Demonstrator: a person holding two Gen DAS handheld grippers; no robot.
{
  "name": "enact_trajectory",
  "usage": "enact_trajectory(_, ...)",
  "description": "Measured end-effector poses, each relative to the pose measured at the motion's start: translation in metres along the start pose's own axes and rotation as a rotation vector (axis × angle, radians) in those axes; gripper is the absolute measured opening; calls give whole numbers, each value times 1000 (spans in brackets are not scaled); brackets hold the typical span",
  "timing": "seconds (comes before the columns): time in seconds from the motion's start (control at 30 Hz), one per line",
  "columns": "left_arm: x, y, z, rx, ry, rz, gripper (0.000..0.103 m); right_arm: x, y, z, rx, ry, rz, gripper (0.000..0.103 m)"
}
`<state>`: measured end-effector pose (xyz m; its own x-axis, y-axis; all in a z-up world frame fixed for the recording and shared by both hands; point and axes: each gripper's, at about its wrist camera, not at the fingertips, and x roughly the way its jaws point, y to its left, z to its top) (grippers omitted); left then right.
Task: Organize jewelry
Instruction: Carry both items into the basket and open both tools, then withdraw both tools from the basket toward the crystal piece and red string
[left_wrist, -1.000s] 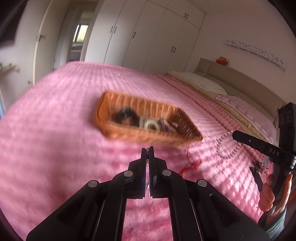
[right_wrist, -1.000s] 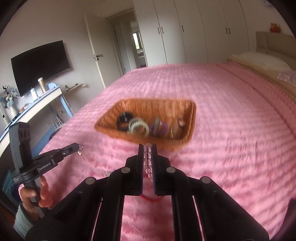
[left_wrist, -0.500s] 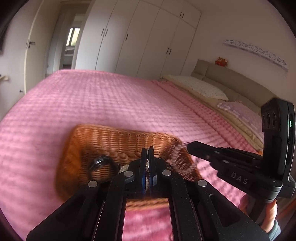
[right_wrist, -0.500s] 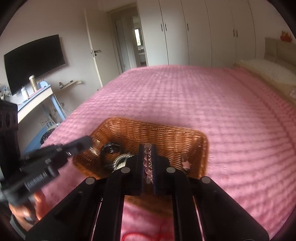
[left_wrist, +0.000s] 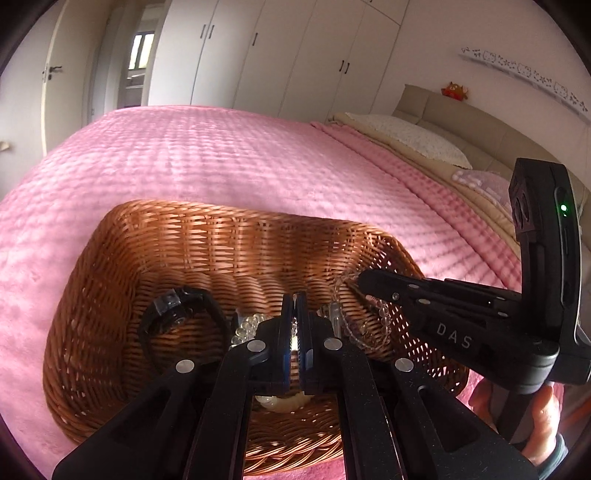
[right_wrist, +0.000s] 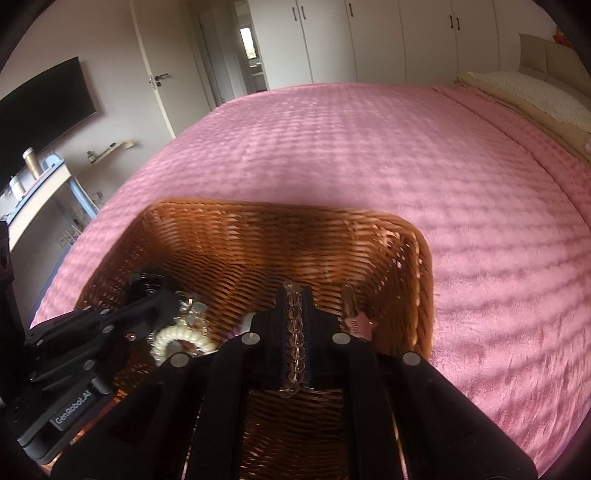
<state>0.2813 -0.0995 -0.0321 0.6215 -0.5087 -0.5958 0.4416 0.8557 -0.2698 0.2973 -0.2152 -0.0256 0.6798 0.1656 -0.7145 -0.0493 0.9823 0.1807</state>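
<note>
A brown wicker basket (left_wrist: 229, 240) lies on the pink bedspread and also shows in the right wrist view (right_wrist: 258, 236). Both grippers hang over its inside. My right gripper (right_wrist: 294, 295) is shut on a clear bead bracelet (right_wrist: 294, 325); the strand hangs from its tip in the left wrist view (left_wrist: 380, 314). My left gripper (left_wrist: 294, 299) is shut, with a small pale item barely visible between the fingers. In the basket lie a black bracelet (left_wrist: 181, 314), clear beads (left_wrist: 247, 326), a cream spiral hair tie (right_wrist: 177, 339) and a pink star clip (right_wrist: 356, 321).
The pink bedspread (right_wrist: 369, 155) spreads around the basket. Pillows and a headboard (left_wrist: 424, 140) lie at the right. White wardrobes (left_wrist: 277, 55) stand behind the bed. A desk and TV (right_wrist: 40, 110) are at the left.
Both grippers moved from above the bedspread to over the basket's inside and lower. The right gripper carried the bead bracelet along. Both stay shut.
</note>
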Motion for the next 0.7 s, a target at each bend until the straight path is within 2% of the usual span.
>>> enact_trajectory(0.07, -2, 0, 0, -7, -1, -10, 2, -2, -5, 0, 17, 0, 4, 7)
enact_trajectory(0.13, -6, 0, 0, -10, -7, -27, 12, -6, -8, 1, 26, -5, 15, 14)
enact_trajectory(0.2, -15, 0, 0, -18, -28, -35, 30, -17, -8, 1, 28, -23, 32, 25)
enact_trajectory(0.27, -28, -1, 1, -29, -60, -49, 39, -27, -6, 1, 26, -44, 32, 27)
enact_trajectory(0.47, -73, -9, -5, -24, -121, -53, 44, -76, 6, -14, 0, -89, 49, 27)
enact_trajectory(0.63, -113, -14, -27, -16, -145, -43, 44, -122, 22, -46, -65, -114, 41, 27)
enact_trajectory(0.7, -127, -16, -41, -20, -139, -34, 44, -132, 26, -60, -77, -108, 37, 34)
